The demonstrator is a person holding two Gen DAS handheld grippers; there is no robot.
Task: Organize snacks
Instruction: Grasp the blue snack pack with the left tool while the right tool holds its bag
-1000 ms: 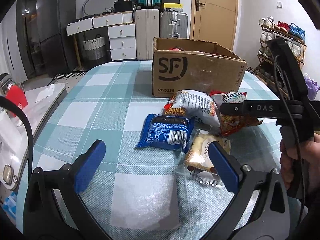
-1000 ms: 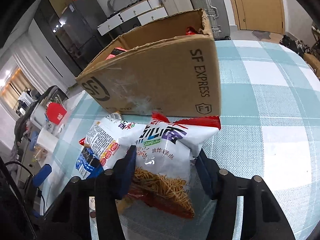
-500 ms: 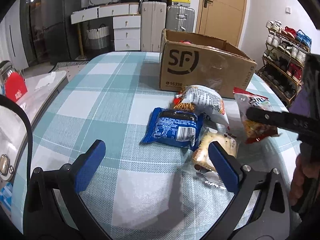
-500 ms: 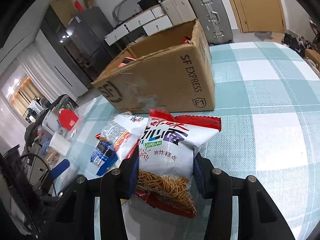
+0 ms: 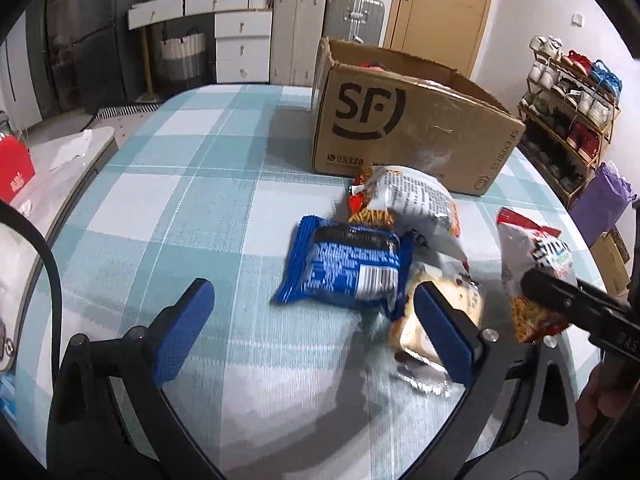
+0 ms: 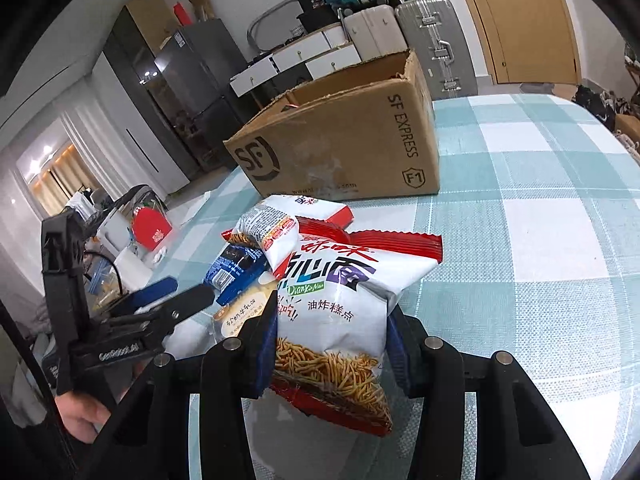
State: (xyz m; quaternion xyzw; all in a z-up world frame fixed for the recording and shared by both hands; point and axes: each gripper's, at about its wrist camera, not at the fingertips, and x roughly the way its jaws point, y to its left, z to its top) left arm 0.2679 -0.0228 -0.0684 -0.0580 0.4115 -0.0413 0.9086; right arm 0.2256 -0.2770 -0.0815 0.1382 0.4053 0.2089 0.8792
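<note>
My right gripper [image 6: 332, 344] is clamped on the white and red bag of fried noodle sticks [image 6: 340, 312], both blue pads pressing its sides; its jaws have just been closing onto that bag. The bag stands upright between the pads, clear of the tablecloth [image 6: 540, 240] as far as I can tell. From my left camera the same bag [image 5: 532, 264] shows at about 3 o'clock, with the black finger [image 5: 560, 296] across it.

My left gripper [image 5: 312, 312] hangs wide open with nothing between its blue pads [image 5: 184, 320]. Just ahead of it, at 12 to 1 o'clock, lies the blue snack packet [image 5: 344, 268]. A pale biscuit pack [image 5: 440, 320] sits partly under that packet's right edge, behind my right-hand pad. A second white noodle bag [image 5: 408, 204] lies beyond, touching the blue packet.

Further out at 12 o'clock stands the open cardboard box [image 5: 400, 120], something red showing inside. Behind the table are white drawers [image 5: 240, 48] and suitcases [image 5: 352, 12]; a shoe rack [image 5: 568, 92] is at 2 o'clock.
</note>
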